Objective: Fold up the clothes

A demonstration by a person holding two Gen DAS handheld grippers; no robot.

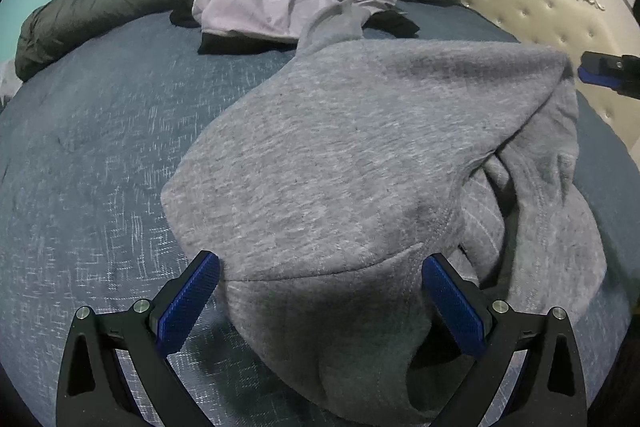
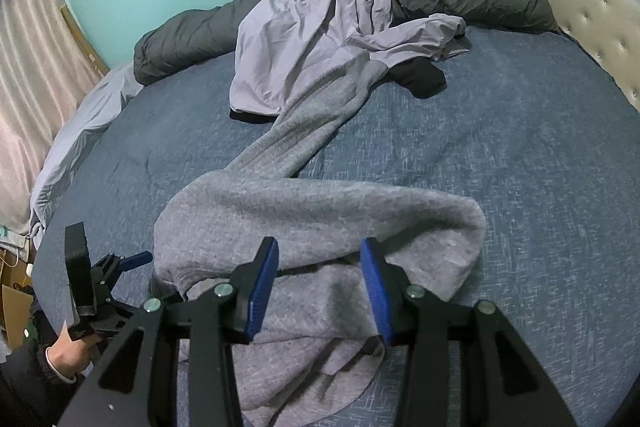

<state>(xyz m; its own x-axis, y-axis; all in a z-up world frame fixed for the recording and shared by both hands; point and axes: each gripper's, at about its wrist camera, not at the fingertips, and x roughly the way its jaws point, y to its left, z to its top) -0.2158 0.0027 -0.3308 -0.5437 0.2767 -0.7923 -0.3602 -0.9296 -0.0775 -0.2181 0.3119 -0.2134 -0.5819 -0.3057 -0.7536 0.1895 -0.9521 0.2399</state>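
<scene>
Behind grey sweatshirt (image 2: 320,211), lilac garment (image 2: 312,39)

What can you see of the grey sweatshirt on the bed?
The grey sweatshirt is heathered, fleecy knit with stitched seams, lying crumpled and partly doubled over on the blue bedspread. One long sleeve trails away toward the lilac garment, its end at that pile. Near fabric bunches between the blue pads of the left claw and the right claw; both stand apart around it, and whether the pads press it cannot be told.
</scene>
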